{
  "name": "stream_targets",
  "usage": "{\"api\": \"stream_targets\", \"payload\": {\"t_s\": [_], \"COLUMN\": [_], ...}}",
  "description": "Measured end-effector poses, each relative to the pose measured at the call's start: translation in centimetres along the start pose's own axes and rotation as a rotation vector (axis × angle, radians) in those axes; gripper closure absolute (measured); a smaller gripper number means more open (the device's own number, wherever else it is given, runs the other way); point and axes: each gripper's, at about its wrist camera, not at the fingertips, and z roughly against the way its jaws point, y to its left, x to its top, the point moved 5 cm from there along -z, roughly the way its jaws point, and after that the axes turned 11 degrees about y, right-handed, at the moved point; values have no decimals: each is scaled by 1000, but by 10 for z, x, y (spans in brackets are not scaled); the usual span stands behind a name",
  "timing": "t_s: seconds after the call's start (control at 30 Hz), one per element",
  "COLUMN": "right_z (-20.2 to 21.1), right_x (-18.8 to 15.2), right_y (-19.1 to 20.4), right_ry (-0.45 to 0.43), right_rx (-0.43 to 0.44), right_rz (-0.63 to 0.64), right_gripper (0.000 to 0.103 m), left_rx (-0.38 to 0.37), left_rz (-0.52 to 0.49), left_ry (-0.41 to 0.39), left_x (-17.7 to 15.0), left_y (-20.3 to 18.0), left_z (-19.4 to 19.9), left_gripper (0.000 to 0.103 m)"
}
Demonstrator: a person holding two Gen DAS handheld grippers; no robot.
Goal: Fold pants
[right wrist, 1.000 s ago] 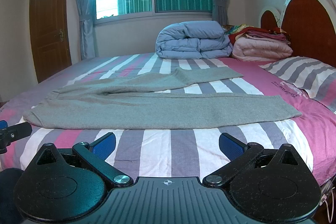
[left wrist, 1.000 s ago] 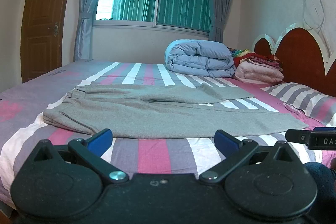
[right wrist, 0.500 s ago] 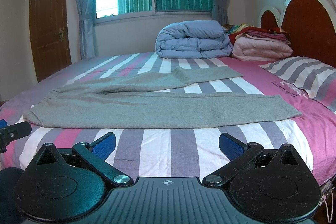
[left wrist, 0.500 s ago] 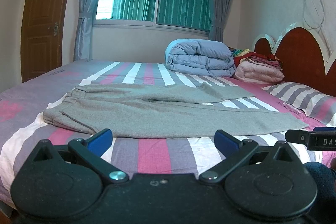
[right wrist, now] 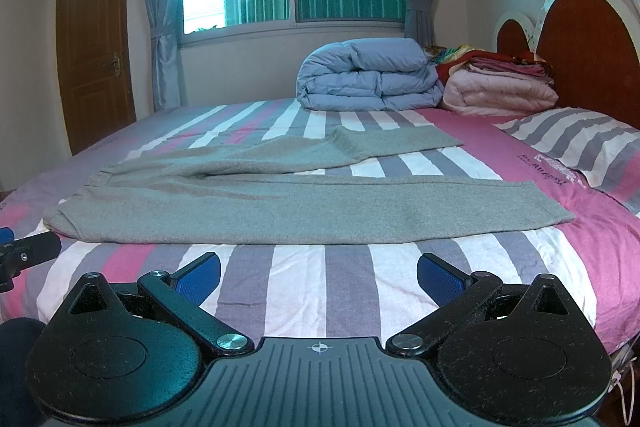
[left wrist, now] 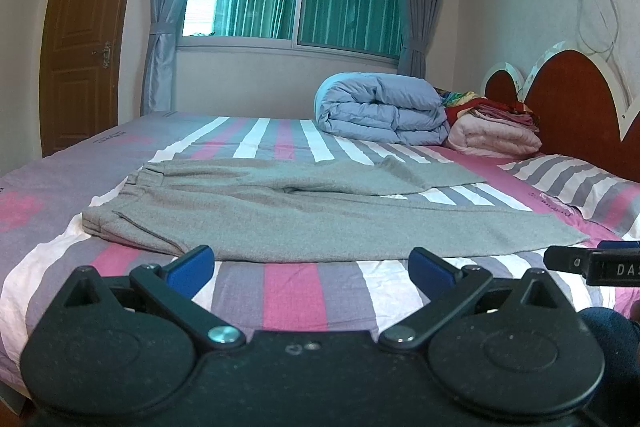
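Left claw (left wrist: pixel 312 265) apart, right claw (right wrist: pixel 319 275) apart, grey pants (right wrist: pixel 280 203) flat on bed (right wrist: pixel 320 291)

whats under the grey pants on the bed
The grey knit pants lie flat on the pink, grey and white striped bedsheet. Stripes show between the two legs; the sheet directly beneath the fabric is covered.

Black left tool (left wrist: pixel 312 267) with blue pads (left wrist: pixel 190 264), silver screws.
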Motion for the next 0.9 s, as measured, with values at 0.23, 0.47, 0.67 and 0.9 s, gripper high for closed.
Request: {"api": "stream_targets", "payload": {"t_s": [0.23,0.47,0.67,0.9], "right_z": [-4,-5,-6,-5], "right_x": [-5,-5,-5,-5], "right_y": [-1,-1,-1,-1], "right_ry": [0,0,1,1], "right_rx": [-2,-2,-2,-2], "right_rz": [-1,0,0,-1], "right_gripper": [0,0,0,0], "left_rx": [0,0,0,3], "left_rz": [0,0,0,-1], "left_ry": [1,1,2,3], "left_x": [0,0,0,-2], "left_y": [0,0,0,1], "left_z": [0,0,-1,-1], "left_gripper": [6,6,6,6]}}
